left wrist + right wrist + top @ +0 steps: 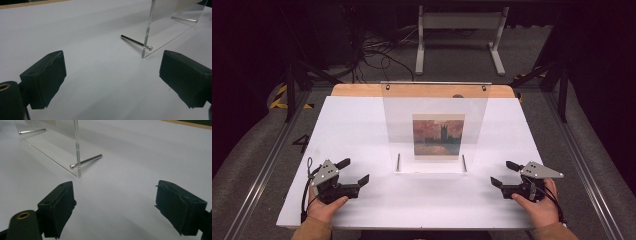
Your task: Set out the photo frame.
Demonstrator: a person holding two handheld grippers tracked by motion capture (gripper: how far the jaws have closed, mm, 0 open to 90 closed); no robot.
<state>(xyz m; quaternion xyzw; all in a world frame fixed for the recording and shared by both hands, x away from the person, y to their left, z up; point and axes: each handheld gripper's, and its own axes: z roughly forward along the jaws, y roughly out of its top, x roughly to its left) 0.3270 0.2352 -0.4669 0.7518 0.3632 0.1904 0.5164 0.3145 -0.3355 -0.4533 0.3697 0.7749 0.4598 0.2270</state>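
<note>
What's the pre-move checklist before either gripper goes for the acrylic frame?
1. Left gripper open, nothing between the jaws: ok.
2. Right gripper open, nothing between the jaws: ok.
3. Acrylic frame upright on the white table, standing on two metal pins: ok.
4. Picture seated in the frame: ok in the high view; how it is fixed, cannot tell.
5. Both grippers apart from the frame, one on each side: ok.
6. Path from each gripper to the frame's near edge free of other things: ok.
</note>
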